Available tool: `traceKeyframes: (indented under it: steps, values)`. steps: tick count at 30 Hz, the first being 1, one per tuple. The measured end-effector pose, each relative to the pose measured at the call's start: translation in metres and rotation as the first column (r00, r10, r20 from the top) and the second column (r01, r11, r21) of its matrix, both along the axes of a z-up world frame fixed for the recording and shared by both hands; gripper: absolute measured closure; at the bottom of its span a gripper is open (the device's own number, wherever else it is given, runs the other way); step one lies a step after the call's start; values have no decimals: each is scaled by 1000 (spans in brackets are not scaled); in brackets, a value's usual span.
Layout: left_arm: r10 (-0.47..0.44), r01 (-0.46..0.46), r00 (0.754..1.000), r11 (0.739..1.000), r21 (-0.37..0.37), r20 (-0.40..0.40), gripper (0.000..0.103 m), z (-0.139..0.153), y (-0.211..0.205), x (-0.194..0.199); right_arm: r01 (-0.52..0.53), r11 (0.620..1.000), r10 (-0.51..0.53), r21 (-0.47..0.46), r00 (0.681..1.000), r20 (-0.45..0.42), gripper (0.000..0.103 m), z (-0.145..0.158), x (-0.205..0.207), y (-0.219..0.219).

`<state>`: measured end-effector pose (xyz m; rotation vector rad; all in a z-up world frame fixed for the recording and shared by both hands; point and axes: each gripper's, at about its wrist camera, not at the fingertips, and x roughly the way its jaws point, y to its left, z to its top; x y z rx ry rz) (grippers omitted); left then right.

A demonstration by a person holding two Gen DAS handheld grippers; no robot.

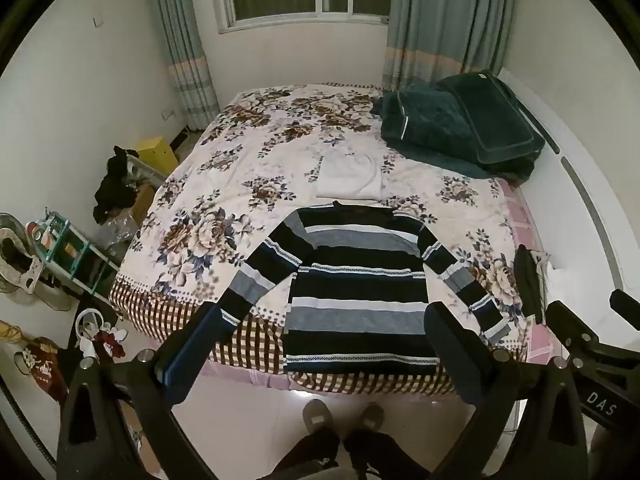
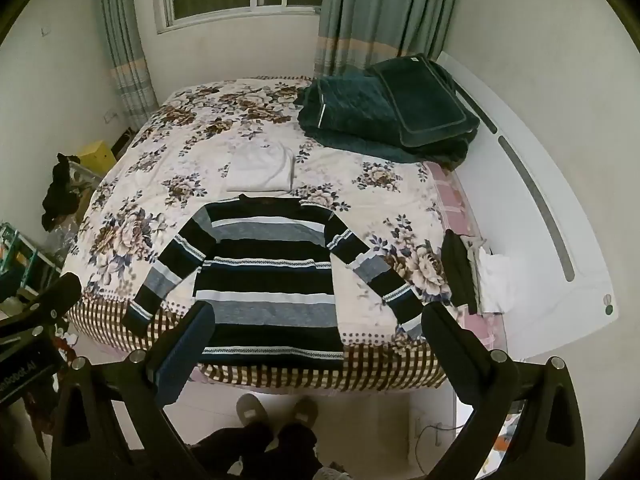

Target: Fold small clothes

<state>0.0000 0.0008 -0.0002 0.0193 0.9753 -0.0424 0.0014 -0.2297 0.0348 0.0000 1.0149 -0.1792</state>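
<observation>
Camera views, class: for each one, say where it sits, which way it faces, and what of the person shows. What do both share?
Left wrist: on the left gripper, tilted down at the bed; open fingers, slippered feet, right gripper at the edge.
Right wrist: on the right gripper, same tilt; open fingers, feet, left gripper at the edge.
Shared: striped sweater lying flat, folded white garment, green quilt.

We hold our left gripper [image 1: 324, 344] tipped down, its two fingers spread wide with nothing between them. Our right gripper [image 2: 318, 340] is tipped down too, fingers wide and empty. Our two feet [image 1: 344, 412] stand side by side below.
</observation>
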Motion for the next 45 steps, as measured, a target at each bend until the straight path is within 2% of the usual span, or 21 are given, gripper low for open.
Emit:
traceKeyframes:
  steps: [13,24,45]
  values:
    - [2,-2,1000,1000,10,-8,0,-2,9,5,-3,1000,3,1,1000,4,0,-2,4,1]
    - [10,-10,1000,1000,17,2,0,0,14,-7,-11,1000,11,-2,1000,10,0,-1,4,4]
    - [19,-19,1000,1000,17,-3,0,-5,10,0,-9,1000,9,-6,1000,8,0,-2,7,6]
